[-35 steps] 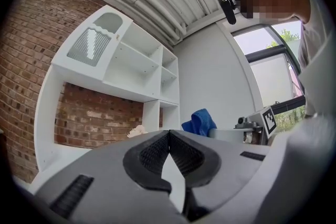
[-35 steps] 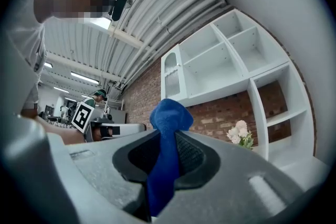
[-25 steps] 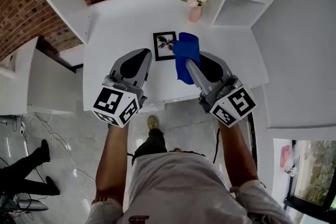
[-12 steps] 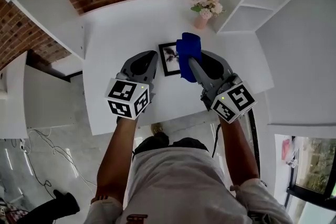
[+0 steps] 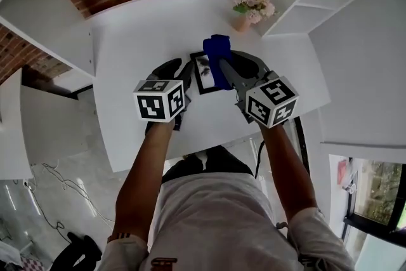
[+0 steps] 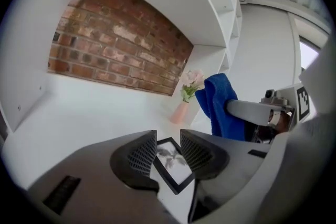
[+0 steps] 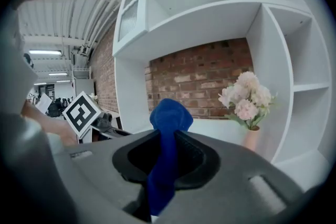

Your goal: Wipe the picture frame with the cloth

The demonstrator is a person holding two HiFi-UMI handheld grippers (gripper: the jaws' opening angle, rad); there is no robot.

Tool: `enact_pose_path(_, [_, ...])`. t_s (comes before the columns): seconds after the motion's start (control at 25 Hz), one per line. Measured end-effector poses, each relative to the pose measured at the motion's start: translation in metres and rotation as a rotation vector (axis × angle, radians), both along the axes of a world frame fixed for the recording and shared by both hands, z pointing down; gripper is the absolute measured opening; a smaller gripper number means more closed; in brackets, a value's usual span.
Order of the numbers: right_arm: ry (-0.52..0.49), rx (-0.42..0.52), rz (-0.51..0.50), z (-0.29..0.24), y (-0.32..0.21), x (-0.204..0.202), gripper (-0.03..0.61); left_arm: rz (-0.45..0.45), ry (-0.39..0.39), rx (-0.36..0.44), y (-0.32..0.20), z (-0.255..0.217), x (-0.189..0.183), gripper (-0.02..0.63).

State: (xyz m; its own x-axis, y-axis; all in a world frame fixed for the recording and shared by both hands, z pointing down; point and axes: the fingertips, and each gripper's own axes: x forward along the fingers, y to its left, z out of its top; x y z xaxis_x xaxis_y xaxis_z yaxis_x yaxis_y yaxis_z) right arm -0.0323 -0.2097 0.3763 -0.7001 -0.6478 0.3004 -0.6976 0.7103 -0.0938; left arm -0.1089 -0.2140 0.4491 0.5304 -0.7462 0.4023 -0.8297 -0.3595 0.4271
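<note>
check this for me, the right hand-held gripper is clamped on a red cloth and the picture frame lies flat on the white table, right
The cloth is blue, not red; the right gripper view shows it. The right hand-held gripper is clamped on it, and the picture frame lies flat on the white table.

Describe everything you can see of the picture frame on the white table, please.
The picture frame is small and rectangular, with a thin black border, a white mat and a dark plant-like print. It lies flat and face up on the white table. The left gripper, whose jaws have just been opening, points at it, and one corner shows between the open jaws; contact cannot be told. In the head view the blue cloth, clamped in the right gripper, hides its right edge.
</note>
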Motion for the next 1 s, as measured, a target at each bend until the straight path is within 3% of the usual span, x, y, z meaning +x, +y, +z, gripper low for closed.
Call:
enact_pose_path(0.6, [0.198,-0.282,-0.057,0.094,-0.055,-0.014,0.072,0.011,-0.075,-0.348,-0.023,0.094,0.021,0.175])
enact_pose_path(1.0, [0.36,-0.437,-0.114,0.142,-0.065,-0.026,0.072,0.026,-0.121,-0.447,-0.024,0.12,0.026,0.175])
